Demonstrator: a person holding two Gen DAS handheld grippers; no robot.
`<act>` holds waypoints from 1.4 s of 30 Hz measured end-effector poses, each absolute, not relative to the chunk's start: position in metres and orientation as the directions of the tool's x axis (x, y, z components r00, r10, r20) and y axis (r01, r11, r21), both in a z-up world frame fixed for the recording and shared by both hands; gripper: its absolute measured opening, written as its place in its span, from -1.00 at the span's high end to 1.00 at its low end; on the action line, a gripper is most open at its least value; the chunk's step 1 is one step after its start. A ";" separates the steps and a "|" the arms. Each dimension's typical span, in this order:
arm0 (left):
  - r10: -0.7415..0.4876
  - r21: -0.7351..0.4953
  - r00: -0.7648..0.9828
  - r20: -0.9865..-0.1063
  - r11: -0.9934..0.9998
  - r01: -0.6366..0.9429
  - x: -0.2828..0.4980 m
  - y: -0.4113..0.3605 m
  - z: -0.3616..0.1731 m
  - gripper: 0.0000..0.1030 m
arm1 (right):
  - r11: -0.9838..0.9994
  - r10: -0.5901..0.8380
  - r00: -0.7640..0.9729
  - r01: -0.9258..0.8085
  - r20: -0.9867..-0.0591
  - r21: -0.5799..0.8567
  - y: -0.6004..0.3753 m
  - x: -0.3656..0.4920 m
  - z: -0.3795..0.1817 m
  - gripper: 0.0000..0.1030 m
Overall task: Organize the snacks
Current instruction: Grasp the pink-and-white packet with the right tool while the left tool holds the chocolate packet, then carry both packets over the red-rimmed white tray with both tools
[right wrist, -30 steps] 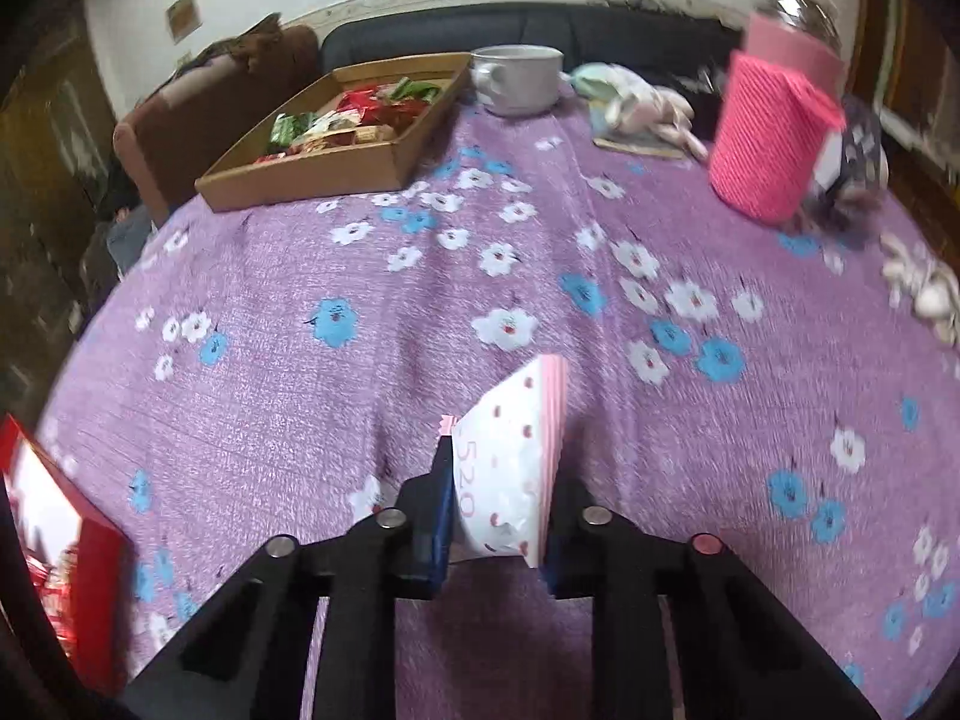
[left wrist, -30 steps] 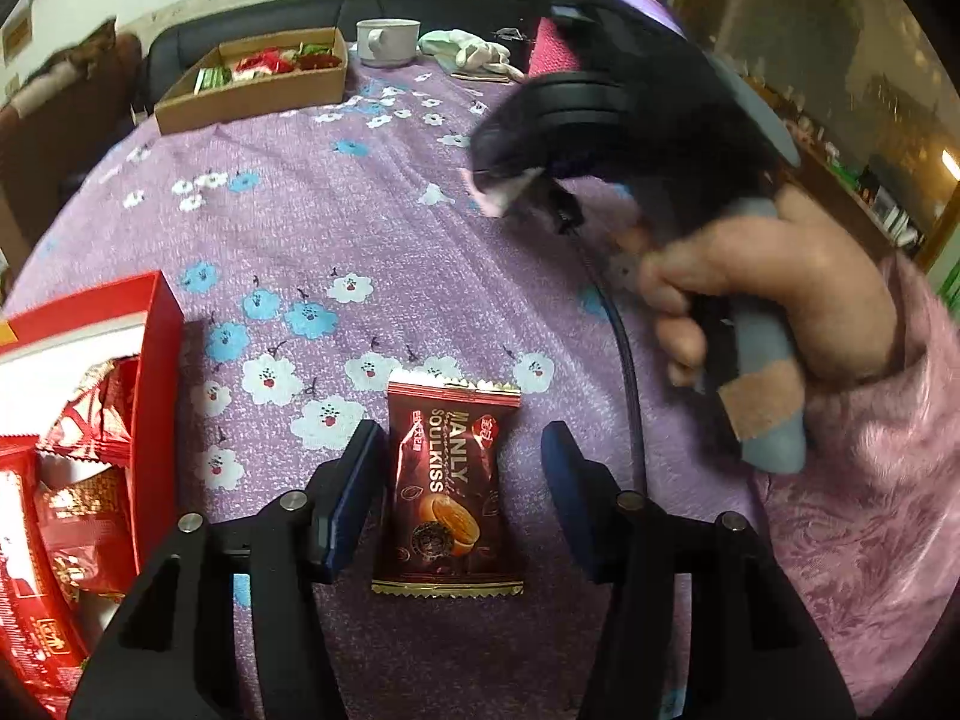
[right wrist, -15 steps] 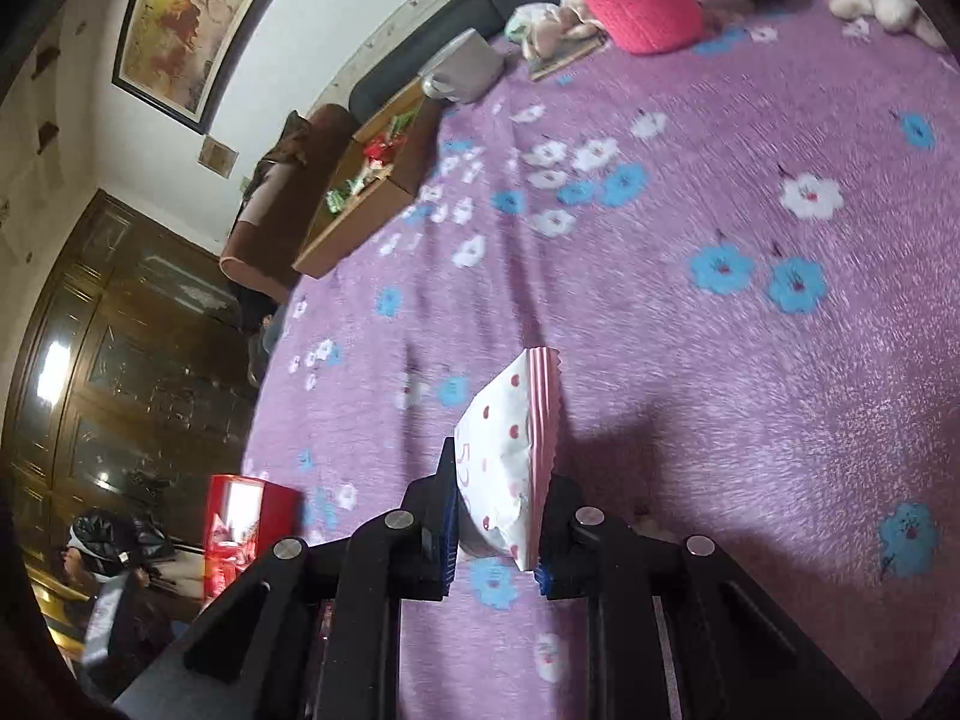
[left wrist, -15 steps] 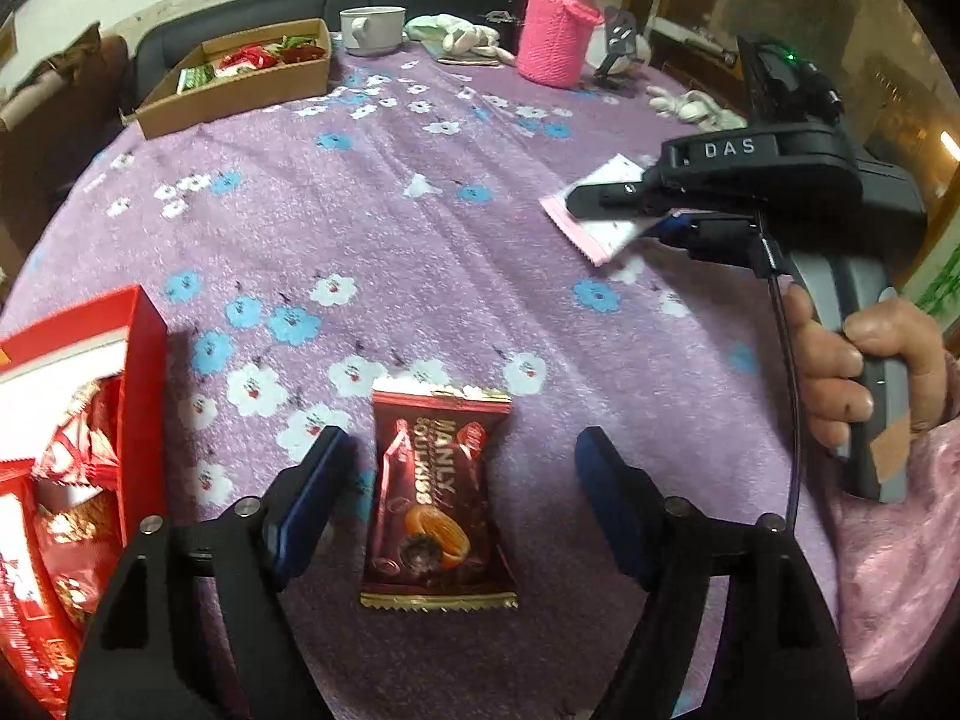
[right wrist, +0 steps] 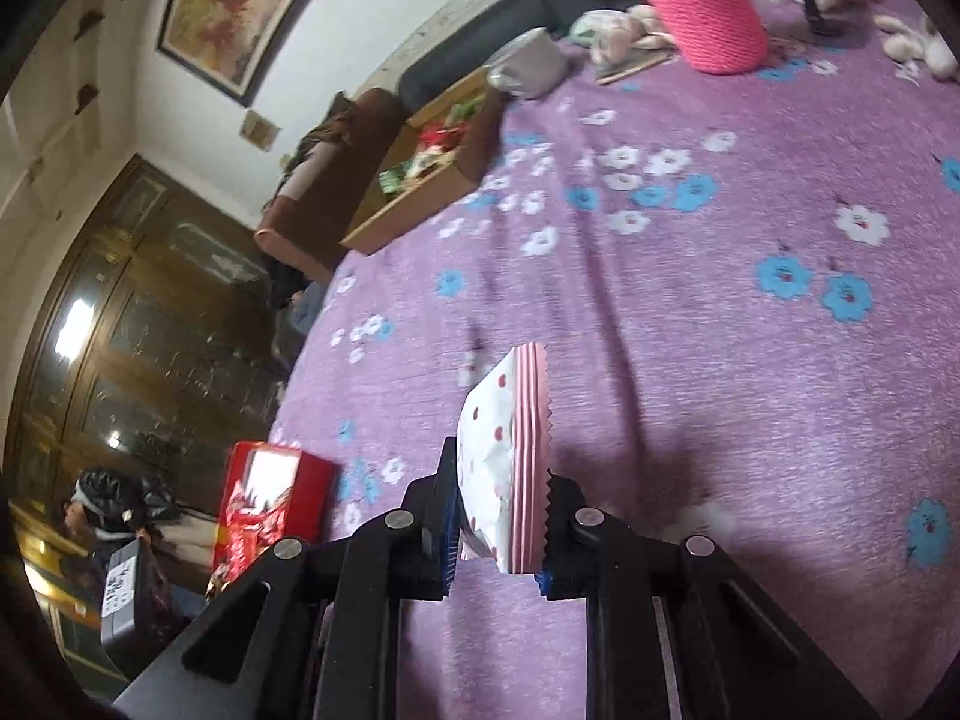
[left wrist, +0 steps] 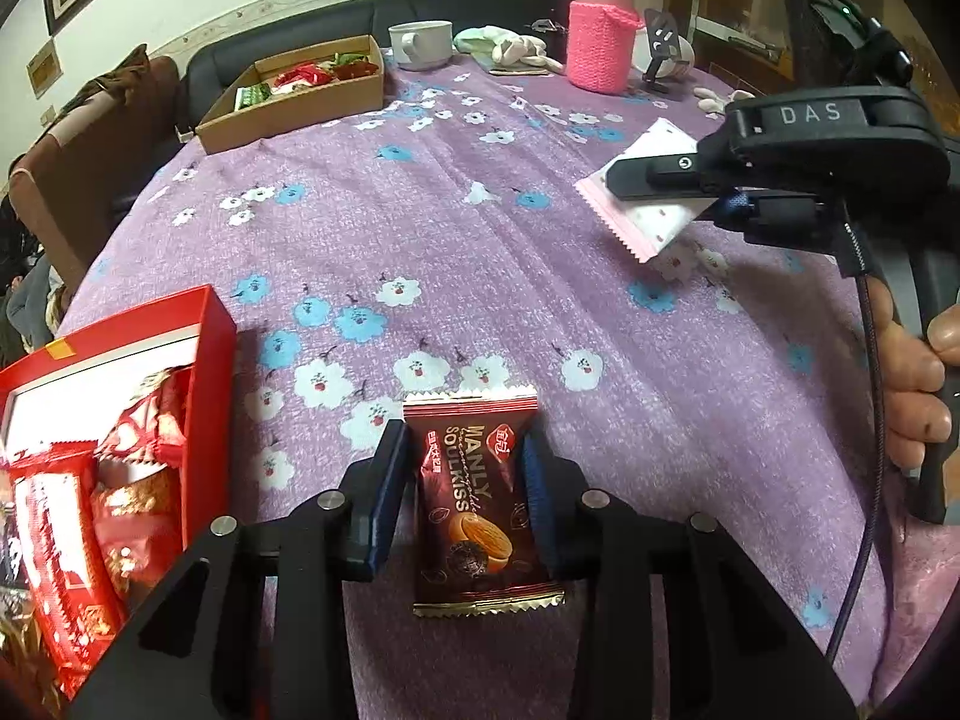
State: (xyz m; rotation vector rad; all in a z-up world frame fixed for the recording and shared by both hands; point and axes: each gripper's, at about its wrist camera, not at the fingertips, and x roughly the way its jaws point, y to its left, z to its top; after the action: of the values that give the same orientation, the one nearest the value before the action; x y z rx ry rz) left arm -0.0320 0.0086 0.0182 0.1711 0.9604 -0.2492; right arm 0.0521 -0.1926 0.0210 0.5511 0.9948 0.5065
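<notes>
In the left wrist view, the left gripper (left wrist: 465, 480) is at the bottom centre of the frame, low over the purple flowered tablecloth (left wrist: 480, 252). Its two blue pads are closed against both sides of a brown snack packet (left wrist: 480, 510) with the words "MANLY SOULKISS" on it. The packet lies flat on the cloth, its long side pointing away from the camera.

At the lower left of this frame stands a red box (left wrist: 198, 360), open, with red wrapped snacks (left wrist: 138, 480) inside. At the upper left, far across the table, is a brown cardboard tray (left wrist: 300, 102) with more snacks in it. A white mug (left wrist: 420, 45) stands just right of the tray, and a bottle in a pink knitted cover (left wrist: 600, 42) is at the top, right of centre.

The right gripper (left wrist: 660, 186) comes in from the right edge, held by the right hand (left wrist: 918, 396). Its jaws grip a white and pink snack packet (left wrist: 645, 204), which is above the cloth and not touching it.

In the right wrist view, the same packet (right wrist: 504, 462) stands on its edge between the closed fingers of the right gripper (right wrist: 498, 534), at the lower centre. The red box (right wrist: 270, 498) is at the lower left there.
</notes>
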 end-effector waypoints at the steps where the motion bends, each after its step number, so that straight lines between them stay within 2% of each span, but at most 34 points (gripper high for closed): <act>1: -0.124 0.044 0.559 -0.820 0.960 0.278 -0.034 0.009 0.021 0.33 | 0.753 0.629 0.452 -0.152 -0.633 0.640 -0.190 0.052 0.021 0.64; 11: -0.057 0.130 0.700 -0.712 0.969 0.211 -0.055 0.019 0.068 0.33 | 0.749 0.637 0.499 -0.217 -0.588 0.627 -0.177 0.044 0.033 0.65; 23: -0.038 0.144 0.761 -0.647 0.975 0.171 -0.068 0.038 0.094 0.33 | 0.739 0.623 0.644 -0.297 -0.444 0.605 -0.188 0.029 0.062 0.64; 42: -0.039 0.084 0.782 -0.622 0.990 0.116 -0.084 0.088 0.101 0.32 | 0.821 0.499 0.751 -0.249 -0.434 0.513 -0.195 0.023 0.071 0.64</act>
State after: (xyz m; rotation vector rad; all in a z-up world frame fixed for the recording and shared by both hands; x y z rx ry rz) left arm -0.0837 0.0879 0.1008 0.1204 0.6681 -0.0840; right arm 0.0232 -0.1951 0.0710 0.4480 0.5924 0.4237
